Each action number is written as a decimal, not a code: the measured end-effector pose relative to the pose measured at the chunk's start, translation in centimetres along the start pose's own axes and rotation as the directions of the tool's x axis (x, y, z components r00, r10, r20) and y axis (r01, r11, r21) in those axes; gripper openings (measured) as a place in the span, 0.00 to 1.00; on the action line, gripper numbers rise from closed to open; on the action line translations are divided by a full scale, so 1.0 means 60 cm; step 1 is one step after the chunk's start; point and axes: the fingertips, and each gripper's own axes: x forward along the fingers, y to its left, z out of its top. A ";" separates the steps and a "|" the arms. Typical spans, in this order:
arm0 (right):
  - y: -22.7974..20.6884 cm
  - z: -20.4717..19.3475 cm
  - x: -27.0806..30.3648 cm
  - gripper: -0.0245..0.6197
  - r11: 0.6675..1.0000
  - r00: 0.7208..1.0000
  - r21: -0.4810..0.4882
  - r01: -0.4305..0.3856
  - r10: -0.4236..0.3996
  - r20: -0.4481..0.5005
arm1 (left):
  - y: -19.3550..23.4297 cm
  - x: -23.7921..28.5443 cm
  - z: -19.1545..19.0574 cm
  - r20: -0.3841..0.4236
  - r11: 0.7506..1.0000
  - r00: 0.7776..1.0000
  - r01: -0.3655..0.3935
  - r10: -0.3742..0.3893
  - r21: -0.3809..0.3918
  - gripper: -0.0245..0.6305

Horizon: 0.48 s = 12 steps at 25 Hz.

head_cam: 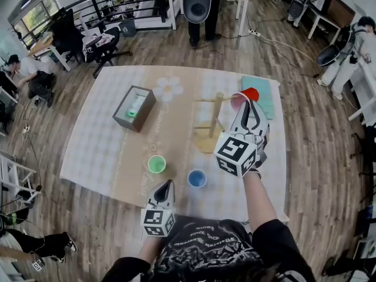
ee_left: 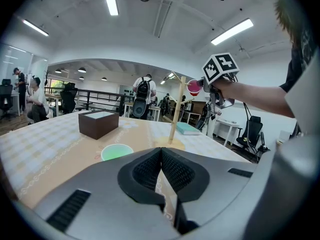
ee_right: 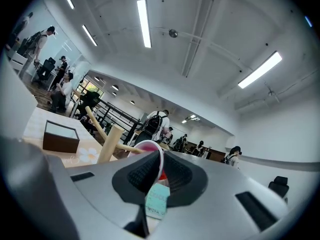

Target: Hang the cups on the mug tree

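The wooden mug tree (head_cam: 216,115) stands right of the table's middle. My right gripper (head_cam: 249,103) is shut on the rim of a red cup (head_cam: 247,96) and holds it level at the tree's upper right peg. In the right gripper view the cup (ee_right: 148,146) sits between the pads, with a peg (ee_right: 131,148) reaching its rim; whether it hangs on the peg I cannot tell. A green cup (head_cam: 156,164) and a blue cup (head_cam: 197,178) stand on the table near the front. My left gripper (head_cam: 167,185) is shut and empty, just behind them at the front edge.
A brown open box (head_cam: 134,107) sits left of the tree. A teal book (head_cam: 261,93) lies at the table's far right, behind the red cup. The tablecloth's front edge (head_cam: 117,192) is close to my body. People and desks surround the table.
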 end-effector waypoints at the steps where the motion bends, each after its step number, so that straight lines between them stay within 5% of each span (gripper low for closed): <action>1: 0.002 0.001 -0.002 0.10 1.000 1.000 0.000 0.002 -0.002 0.001 | 0.000 0.000 0.000 0.000 1.000 1.000 0.000 0.000 0.000 0.07; 12: 0.030 0.001 -0.014 0.10 1.000 1.000 -0.026 0.008 -0.008 0.024 | 0.001 0.000 -0.006 0.001 1.000 1.000 0.000 0.000 0.010 0.07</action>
